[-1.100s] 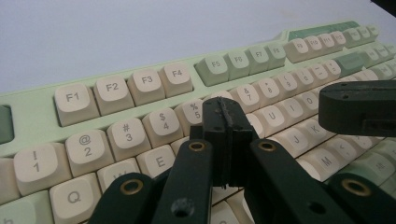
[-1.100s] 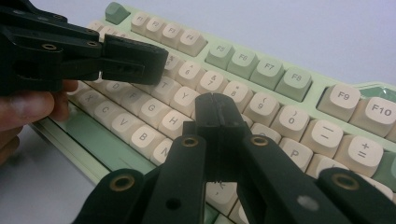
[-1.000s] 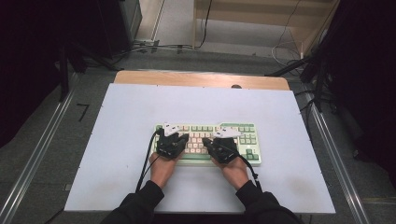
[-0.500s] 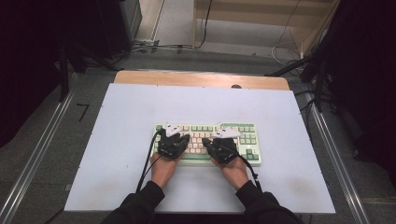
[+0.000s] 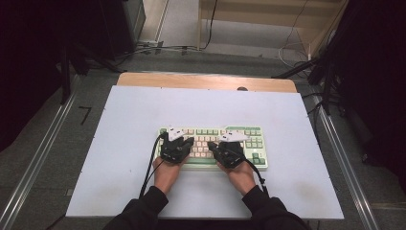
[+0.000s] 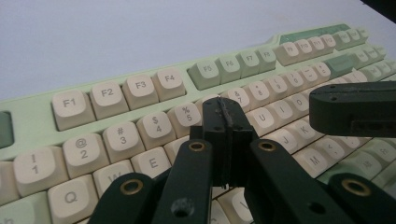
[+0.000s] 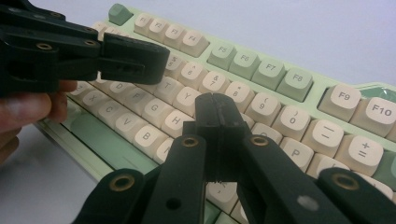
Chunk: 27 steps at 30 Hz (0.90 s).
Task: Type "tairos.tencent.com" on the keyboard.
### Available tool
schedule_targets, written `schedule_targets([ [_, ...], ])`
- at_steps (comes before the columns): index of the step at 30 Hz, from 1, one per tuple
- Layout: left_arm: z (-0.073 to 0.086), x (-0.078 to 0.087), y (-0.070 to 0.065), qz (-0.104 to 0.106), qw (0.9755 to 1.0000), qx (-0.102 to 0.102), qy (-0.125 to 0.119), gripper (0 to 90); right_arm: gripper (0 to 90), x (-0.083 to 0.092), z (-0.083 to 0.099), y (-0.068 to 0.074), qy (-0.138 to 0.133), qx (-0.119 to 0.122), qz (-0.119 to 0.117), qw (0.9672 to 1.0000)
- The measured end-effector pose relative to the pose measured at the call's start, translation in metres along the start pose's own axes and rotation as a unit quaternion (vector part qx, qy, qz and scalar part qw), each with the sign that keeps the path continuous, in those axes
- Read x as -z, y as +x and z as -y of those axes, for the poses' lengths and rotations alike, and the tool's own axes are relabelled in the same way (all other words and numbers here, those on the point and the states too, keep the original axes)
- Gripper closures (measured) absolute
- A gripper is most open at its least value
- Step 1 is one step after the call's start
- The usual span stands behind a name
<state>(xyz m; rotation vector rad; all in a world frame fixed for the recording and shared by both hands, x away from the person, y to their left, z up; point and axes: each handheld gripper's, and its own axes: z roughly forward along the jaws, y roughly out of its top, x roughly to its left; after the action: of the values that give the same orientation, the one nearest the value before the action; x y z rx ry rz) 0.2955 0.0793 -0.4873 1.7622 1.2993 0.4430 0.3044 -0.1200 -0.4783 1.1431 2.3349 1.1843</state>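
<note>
A pale green keyboard [image 5: 210, 146] with cream keycaps lies at the middle of the white table top [image 5: 124, 120]. Both hands hold black grippers over it. My left gripper [image 5: 191, 141] is shut and holds nothing; in the left gripper view its tip [image 6: 223, 112] stands over the keyboard [image 6: 140, 88] near the 6 and 7 keys. My right gripper [image 5: 210, 144] is also shut and holds nothing; its tip [image 7: 217, 109] stands over the keyboard [image 7: 289, 84] near the H key. The two tips point toward each other, a short gap apart. Whether either tip touches a key is not visible.
A wooden strip [image 5: 206, 81] runs along the table's far edge. Metal rails [image 5: 43, 153] flank the table on both sides. Cables lie on the floor beyond, near a wooden cabinet [image 5: 268, 19]. Bare white surface surrounds the keyboard.
</note>
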Motion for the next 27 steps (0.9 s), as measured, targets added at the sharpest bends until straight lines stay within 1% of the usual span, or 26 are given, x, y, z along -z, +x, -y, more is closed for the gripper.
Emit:
schedule_targets([
  [3,-0.001,0.005,0.003,-0.001,1.0000,0.005,-0.006,90.0,87.6,0.002,0.000,0.000,0.000,0.002,0.000,1.0000],
  [6,0.000,0.010,0.007,-0.004,0.9999,0.011,-0.007,90.0,87.6,0.003,0.001,0.000,0.001,0.002,0.000,1.0000],
  [14,0.002,0.021,0.016,-0.011,0.9998,0.016,-0.011,90.0,87.6,0.004,0.003,-0.001,0.002,0.001,0.002,1.0000],
  [21,0.003,0.025,0.020,-0.014,0.9996,0.019,-0.012,90.0,87.6,0.004,0.006,-0.003,0.007,0.002,0.005,1.0000],
  [27,0.005,0.027,0.021,-0.014,0.9997,0.016,-0.009,90.0,87.6,0.004,0.009,-0.004,0.012,0.002,0.007,0.9999],
])
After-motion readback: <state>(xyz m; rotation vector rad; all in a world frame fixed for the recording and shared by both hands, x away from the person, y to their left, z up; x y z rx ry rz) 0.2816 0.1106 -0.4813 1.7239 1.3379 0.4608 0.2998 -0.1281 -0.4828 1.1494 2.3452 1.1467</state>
